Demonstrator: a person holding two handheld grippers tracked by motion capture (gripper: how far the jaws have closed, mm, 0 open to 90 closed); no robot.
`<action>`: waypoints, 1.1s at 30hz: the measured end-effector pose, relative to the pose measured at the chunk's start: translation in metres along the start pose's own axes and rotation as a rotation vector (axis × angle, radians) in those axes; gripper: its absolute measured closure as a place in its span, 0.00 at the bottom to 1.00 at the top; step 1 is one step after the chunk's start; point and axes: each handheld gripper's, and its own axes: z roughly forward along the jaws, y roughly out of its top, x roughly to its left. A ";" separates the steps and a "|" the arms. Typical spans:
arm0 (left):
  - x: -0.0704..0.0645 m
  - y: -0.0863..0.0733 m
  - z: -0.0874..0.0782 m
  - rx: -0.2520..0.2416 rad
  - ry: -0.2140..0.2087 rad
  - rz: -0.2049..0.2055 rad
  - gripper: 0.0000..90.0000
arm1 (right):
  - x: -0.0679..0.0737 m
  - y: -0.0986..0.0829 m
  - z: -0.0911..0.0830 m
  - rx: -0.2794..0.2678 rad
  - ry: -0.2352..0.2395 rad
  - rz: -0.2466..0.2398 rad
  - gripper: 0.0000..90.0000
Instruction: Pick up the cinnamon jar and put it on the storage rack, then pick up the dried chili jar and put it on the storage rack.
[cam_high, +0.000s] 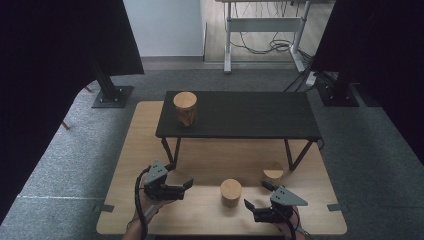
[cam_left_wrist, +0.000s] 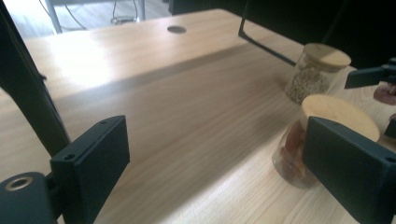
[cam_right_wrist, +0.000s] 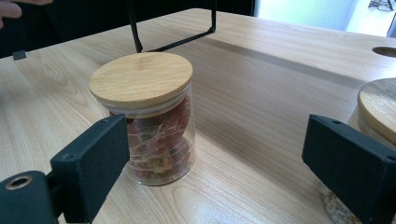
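Glass jar with round bamboo lid and reddish contents (cam_right_wrist: 144, 116) on light wooden table (cam_high: 200, 160), between both tongs, untouched. Left tongs (cam_high: 186, 187) apart, holding nothing. Right tongs (cam_high: 256, 196) apart, likewise idle. Second lidded glass jar of pale grains (cam_left_wrist: 317, 72) nearby, partly cut off in right gripper view.

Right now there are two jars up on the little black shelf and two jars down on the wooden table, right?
Not quite. The high view shows one jar on the black shelf. Down on the wooden table, two jars stand: the middle jar and the jar by the shelf leg.
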 end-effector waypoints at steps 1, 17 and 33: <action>0.001 -0.002 0.001 0.005 0.005 -0.001 0.08 | 0.000 0.000 0.001 0.002 0.002 -0.001 0.08; 0.008 -0.019 0.009 0.049 0.019 -0.036 0.08 | 0.003 -0.001 0.003 0.020 0.022 -0.019 0.08; 0.010 -0.021 0.013 0.056 0.014 -0.033 0.08 | 0.001 -0.001 0.002 0.016 0.033 -0.009 0.07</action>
